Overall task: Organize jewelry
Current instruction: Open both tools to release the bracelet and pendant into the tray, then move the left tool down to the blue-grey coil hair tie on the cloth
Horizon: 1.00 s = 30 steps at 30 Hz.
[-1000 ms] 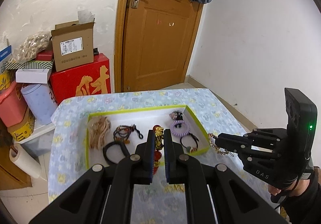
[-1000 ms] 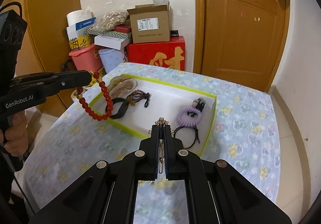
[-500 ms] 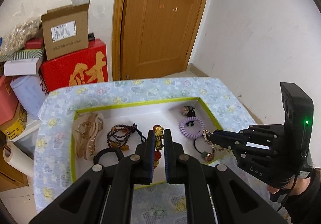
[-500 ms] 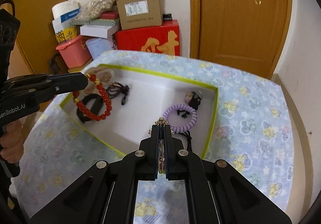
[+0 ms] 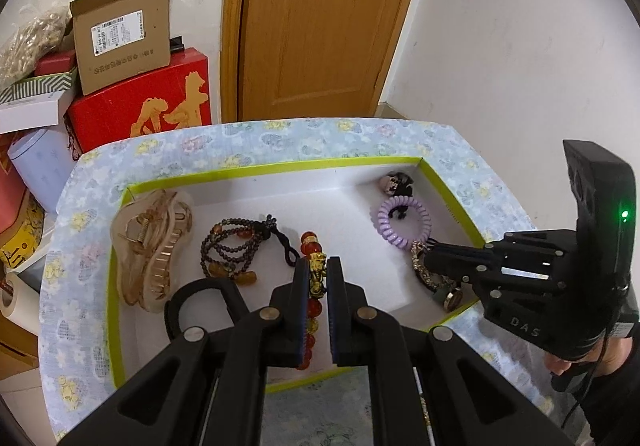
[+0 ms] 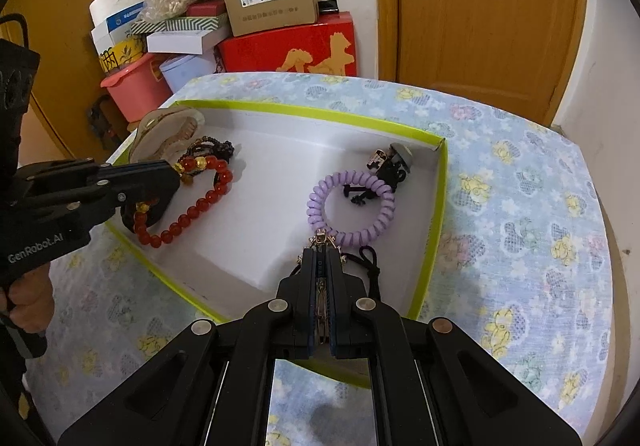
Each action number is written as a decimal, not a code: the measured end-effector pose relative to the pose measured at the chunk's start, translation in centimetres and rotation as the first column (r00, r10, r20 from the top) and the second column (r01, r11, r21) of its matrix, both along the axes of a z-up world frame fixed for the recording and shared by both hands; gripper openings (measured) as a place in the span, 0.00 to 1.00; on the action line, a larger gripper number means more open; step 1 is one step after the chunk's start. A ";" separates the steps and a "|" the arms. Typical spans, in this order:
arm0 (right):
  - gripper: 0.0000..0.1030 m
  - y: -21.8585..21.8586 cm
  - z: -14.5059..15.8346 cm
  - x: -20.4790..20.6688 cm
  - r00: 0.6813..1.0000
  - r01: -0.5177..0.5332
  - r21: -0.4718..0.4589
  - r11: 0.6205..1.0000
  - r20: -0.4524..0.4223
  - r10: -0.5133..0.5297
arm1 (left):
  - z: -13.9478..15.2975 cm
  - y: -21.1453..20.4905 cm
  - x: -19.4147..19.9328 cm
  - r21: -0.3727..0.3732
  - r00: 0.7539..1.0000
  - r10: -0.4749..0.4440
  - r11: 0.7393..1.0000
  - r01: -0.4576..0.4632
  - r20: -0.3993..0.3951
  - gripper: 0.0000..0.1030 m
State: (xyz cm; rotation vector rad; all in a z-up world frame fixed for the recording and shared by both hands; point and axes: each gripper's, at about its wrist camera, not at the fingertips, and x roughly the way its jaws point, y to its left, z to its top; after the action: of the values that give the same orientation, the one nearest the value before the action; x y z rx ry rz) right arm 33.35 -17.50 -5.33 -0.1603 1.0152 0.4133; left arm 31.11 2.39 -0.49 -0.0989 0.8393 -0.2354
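Left tool (image 5: 318, 282) is clamped on the red bead bracelet (image 6: 188, 206), pinching it right at the gold charm, with the rest of the loop dangling below the fingers over the near-left part of the white tray (image 6: 320, 116). Right tool (image 6: 320, 266) is squeezed tight on a thin gold chain (image 5: 420, 262), most of it hidden between the pads, and it hangs low over the tray's near-right corner.

What could go sideways, I'd guess: just ahead of the right tool sits the purple coil hair tie (image 6: 350, 202), and a black cord (image 6: 370, 266) lies right beside its tip. Let go here and the chain probably lands on top of those and tangles. Same deal on the left: the dark bead strand (image 5: 228, 250) and a black hair band (image 5: 200, 298) are just left of that tool, with the tan hair claw (image 5: 152, 242) further out, so the dangling loop could hook one on the way down. The two tools are also fairly near each other, so they could bump.

The tray sits on the bench (image 6: 520, 206) with its flowery cloth.
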 end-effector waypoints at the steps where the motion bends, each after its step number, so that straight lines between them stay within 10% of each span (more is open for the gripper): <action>1: 0.04 0.0 0.0 0.0 1.000 0.002 0.000 1.000 -0.003 -0.002 | 0.0 0.0 0.0 -0.001 1.000 -0.002 1.000 0.002 0.000 0.09; 5: 0.17 -0.2 0.7 -0.5 1.000 0.005 0.018 1.000 0.006 -0.005 | 0.0 0.0 -0.2 0.001 1.000 -0.001 1.000 0.001 0.009 0.09; 30: 0.19 -2.1 6.1 -12.8 0.996 0.016 0.101 0.995 0.087 -0.025 | 2.7 0.1 -10.7 0.012 0.997 0.033 0.999 -0.034 0.068 0.23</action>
State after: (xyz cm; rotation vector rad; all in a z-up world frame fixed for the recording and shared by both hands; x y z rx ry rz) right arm 20.52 -19.58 0.79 -0.0775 0.9069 0.4337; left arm 20.42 2.52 2.17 -0.0919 0.7712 -0.2006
